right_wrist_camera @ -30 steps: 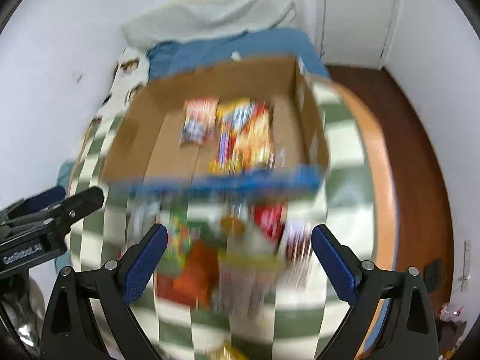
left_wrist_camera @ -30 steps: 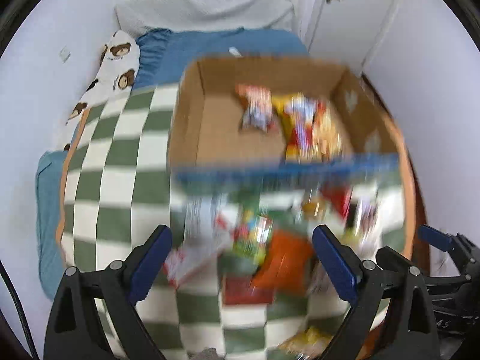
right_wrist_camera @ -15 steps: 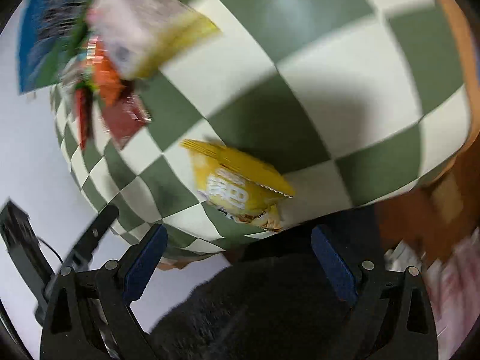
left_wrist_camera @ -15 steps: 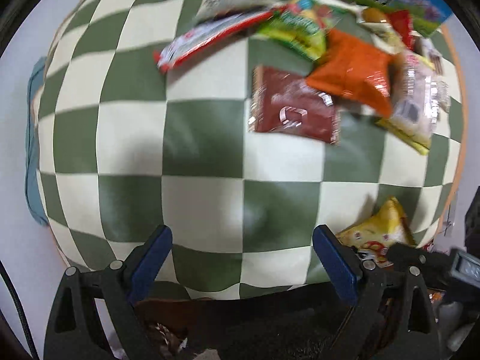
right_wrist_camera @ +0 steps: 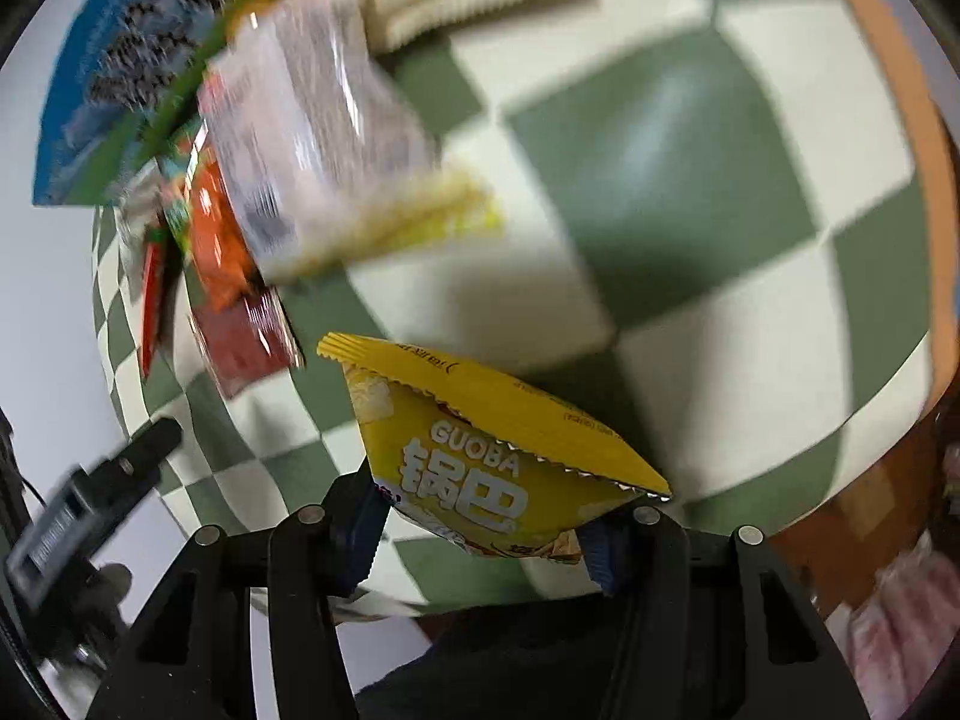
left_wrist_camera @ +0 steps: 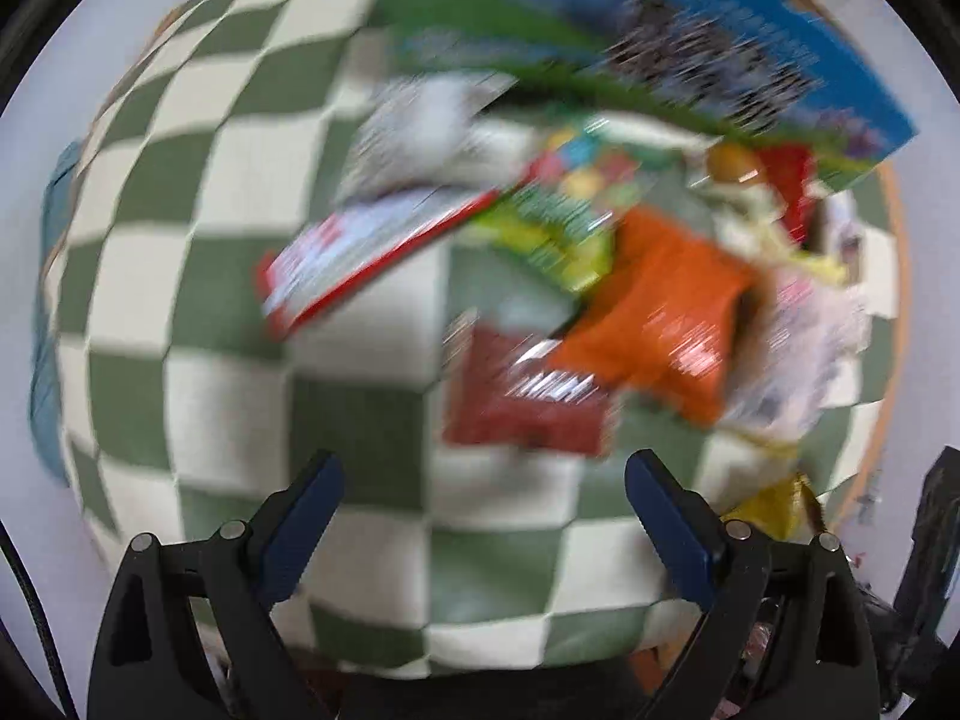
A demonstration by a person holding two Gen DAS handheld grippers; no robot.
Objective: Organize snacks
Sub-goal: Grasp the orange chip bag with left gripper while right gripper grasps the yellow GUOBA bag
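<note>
My right gripper [right_wrist_camera: 483,531] is shut on a yellow GUOBA snack bag [right_wrist_camera: 480,450], holding it by its lower end just above the checkered blanket [right_wrist_camera: 690,180]. My left gripper [left_wrist_camera: 483,516] is open and empty over the blanket [left_wrist_camera: 198,300], short of a pile of snacks: a dark red packet [left_wrist_camera: 528,402], an orange bag [left_wrist_camera: 660,318], a white and red packet [left_wrist_camera: 372,246] and a green bag [left_wrist_camera: 558,210]. The yellow bag's corner shows in the left wrist view [left_wrist_camera: 774,504].
The blue printed side of the cardboard box [left_wrist_camera: 720,54] stands behind the pile, also in the right wrist view [right_wrist_camera: 132,60]. A clear packet with a yellow edge [right_wrist_camera: 324,156] lies beside the pile. The bed's orange edge [right_wrist_camera: 900,108] is at the right.
My right gripper has closed its fingers on the yellow bag, which lay loose between them before. My left gripper has swung up toward the snack pile, still open.
</note>
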